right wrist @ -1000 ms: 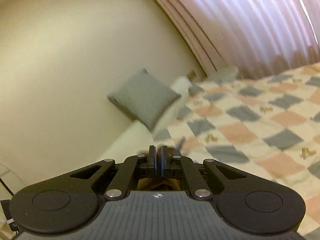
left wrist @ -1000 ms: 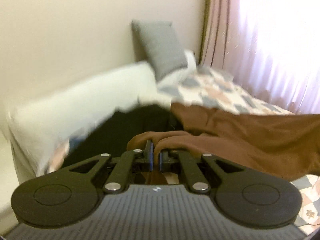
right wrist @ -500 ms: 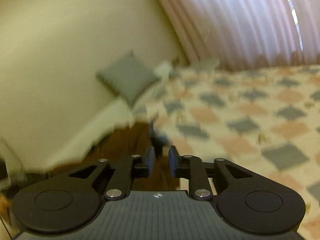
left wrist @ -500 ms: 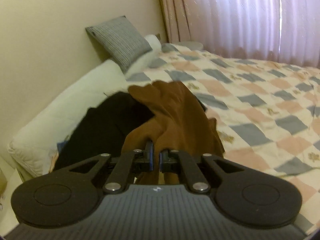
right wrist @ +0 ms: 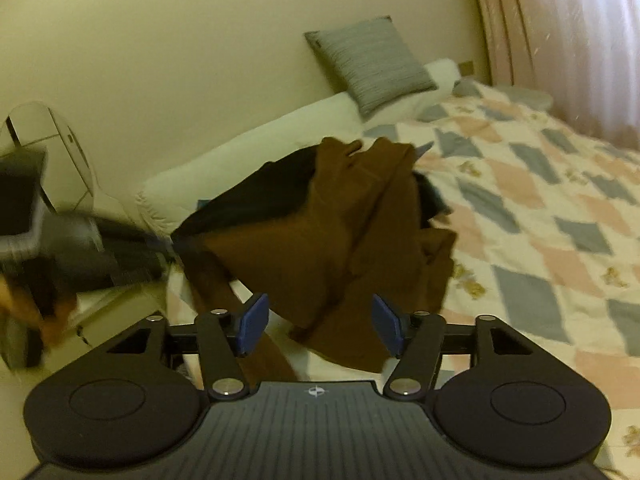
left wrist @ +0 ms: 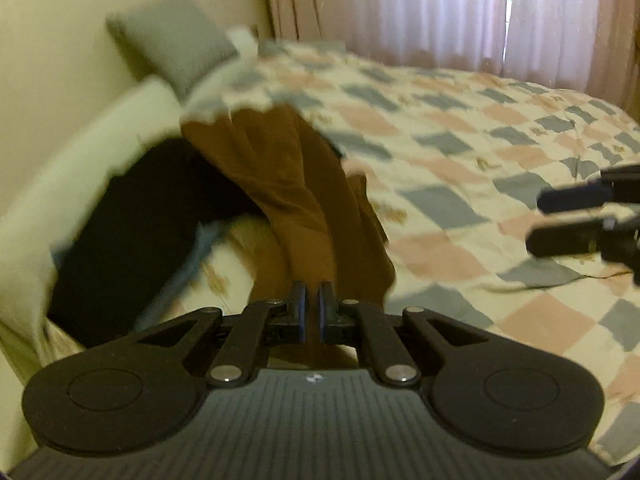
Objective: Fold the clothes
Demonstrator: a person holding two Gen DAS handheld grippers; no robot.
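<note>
Brown garment (left wrist: pixel 304 184) trails from the pillow-side edge of the quilted bed (left wrist: pixel 500 152), pinched in the closed left tongs (left wrist: pixel 311 300); right tongs (right wrist: pixel 316 322), spread apart, should seize a free corner next.

Quilt (left wrist: pixel 460 152), checked in cream, grey-blue and pink, some squares with small gold motifs; covers the bed out to its right edge. Bolster (right wrist: pixel 256 148), long, white, lies along the bed's wall-side edge. Cushion (right wrist: pixel 370 62), grey, fine-striped, square, stands tilted on one corner against the wall (right wrist: pixel 180 40) at the far end of the bolster. Pillow (right wrist: pixel 442 70), white, partly hidden just behind the cushion. Wall, plain cream. Curtains (left wrist: pixel 420 8), pale pink, pleated, backlit, hang along the bed's far edge. White unit (right wrist: pixel 48 128) with rounded top, beyond the bed's near left corner; kind cannot be told.
</note>
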